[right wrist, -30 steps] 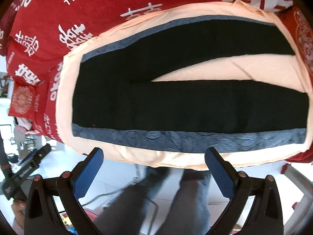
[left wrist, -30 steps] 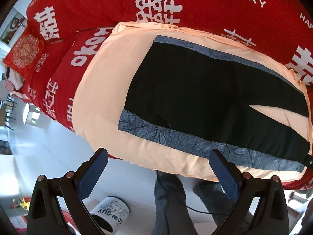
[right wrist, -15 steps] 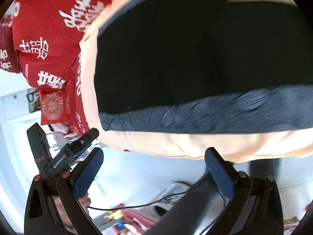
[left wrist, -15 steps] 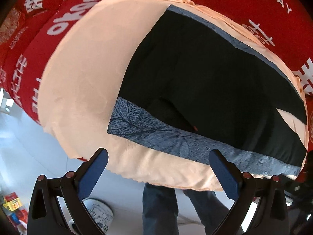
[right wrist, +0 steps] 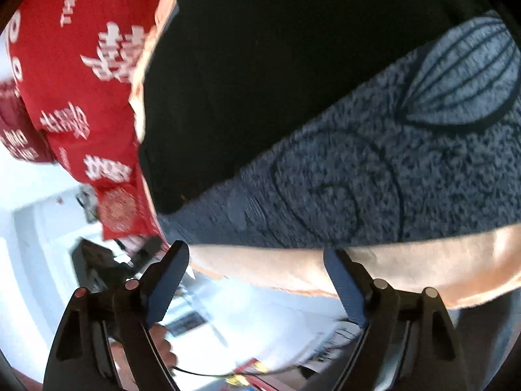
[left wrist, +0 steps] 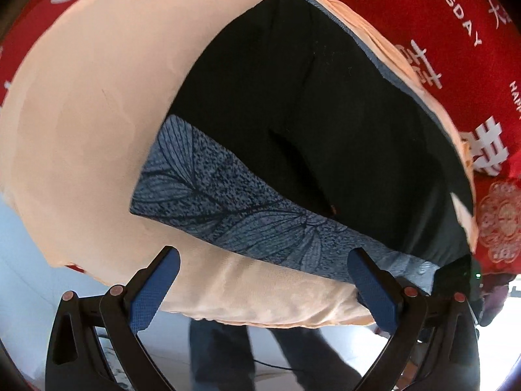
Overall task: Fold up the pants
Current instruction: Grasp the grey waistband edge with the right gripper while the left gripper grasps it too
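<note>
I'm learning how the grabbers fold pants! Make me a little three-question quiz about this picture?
1. True or false: the left hand-held gripper is open and holds nothing.
2. What colour is the cloth under the pants? A) green B) peach C) white
3. Fill in: the pants' patterned side stripe is ____.

Key: 1 true; 2 B; 3 blue. The right hand-held gripper is open too.
</note>
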A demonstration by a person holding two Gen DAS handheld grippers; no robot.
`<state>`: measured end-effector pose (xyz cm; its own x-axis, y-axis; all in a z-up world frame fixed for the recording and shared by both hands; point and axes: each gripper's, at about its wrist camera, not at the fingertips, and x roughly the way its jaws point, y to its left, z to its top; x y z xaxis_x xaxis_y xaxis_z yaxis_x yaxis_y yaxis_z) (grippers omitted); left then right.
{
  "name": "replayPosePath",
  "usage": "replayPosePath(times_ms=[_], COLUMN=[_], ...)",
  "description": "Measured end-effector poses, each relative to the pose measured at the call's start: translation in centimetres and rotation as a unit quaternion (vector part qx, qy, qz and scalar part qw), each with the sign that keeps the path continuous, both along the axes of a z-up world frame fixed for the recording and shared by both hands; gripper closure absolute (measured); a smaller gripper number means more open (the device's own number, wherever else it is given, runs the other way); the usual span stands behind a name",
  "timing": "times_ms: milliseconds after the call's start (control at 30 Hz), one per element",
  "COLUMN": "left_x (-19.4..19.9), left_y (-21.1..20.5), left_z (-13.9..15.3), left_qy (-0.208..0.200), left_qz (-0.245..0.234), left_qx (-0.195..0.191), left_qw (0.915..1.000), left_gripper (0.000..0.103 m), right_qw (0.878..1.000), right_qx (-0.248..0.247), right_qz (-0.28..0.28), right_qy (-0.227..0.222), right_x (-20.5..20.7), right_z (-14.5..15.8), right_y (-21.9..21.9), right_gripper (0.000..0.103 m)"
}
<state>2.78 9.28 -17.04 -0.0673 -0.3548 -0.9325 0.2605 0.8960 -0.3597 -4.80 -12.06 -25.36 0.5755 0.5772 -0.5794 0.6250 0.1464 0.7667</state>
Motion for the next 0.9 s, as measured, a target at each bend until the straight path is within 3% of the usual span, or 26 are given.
replayPosePath(times_ms=[33,133,167,200,333,400,467,567,600,667,733,800,900], left_x=[0.0,0.1,0.1,0.2,0.0,0.1,0.7,1.9,2.3,2.7,2.7,2.6,2.6], left_y=[-0.1,-0.2,-0.2,-0.1,0.4,0.3,-0.3,-1.7,-2.1,-2.6,-2.9,-3.1,-3.5], left_z=[-0.1,-0.7,-0.9,-1.1,-1.7,-2.2,-2.5,-2.8,-2.5,-2.5,-2.5,-2.6,-2.8], left_qy=[0.001,0.005,0.008,0.011,0.057,0.098,0.107,0.083,0.059,0.045,0.035,0.025,0.026], left_qz=[0.001,0.003,0.006,0.011,0.05,0.084,0.111,0.134,0.134,0.12,0.102,0.075,0.053], left_qx=[-0.003,-0.005,-0.006,-0.008,-0.052,-0.106,-0.141,-0.137,-0.121,-0.102,-0.089,-0.081,-0.069], left_qw=[1.0,1.0,0.9999,0.9998,0.9957,0.9859,0.978,0.978,0.9818,0.9865,0.9901,0.9936,0.9959], left_gripper=[0.0,0.0,0.0,0.0,0.0,0.0,0.0,0.002,0.017,0.021,0.029,0.029,0.029], right_qw=[1.0,0.997,0.994,0.991,0.99,0.99,0.992,0.995,0.997,0.999,1.0,0.999,0.996], right_qx=[0.008,0.044,0.063,0.087,0.088,0.084,0.075,0.054,0.04,0.027,-0.001,-0.02,-0.027], right_qz=[-0.015,-0.065,-0.085,-0.102,-0.081,-0.053,-0.033,0.001,0.013,0.015,-0.001,-0.03,-0.088], right_qy=[-0.007,-0.01,-0.01,-0.021,-0.073,-0.098,-0.097,-0.079,-0.059,-0.035,-0.015,0.003,0.021], right_x=[0.1,0.4,0.4,0.3,0.6,0.8,1.2,1.1,0.7,-0.7,-3.3,-6.9,-9.9], right_z=[-0.2,-1.1,-1.5,-1.4,2.1,4.5,5.4,5.2,4.7,4.0,3.6,2.9,2.2], right_y=[-0.2,-0.7,-0.9,-1.1,-1.9,-2.2,-2.3,-2.4,-2.6,-3.2,-4.0,-5.3,-7.1], right_gripper=[0.022,0.055,0.077,0.086,0.089,0.089,0.089,0.087,0.086,0.085,0.078,0.068,0.066])
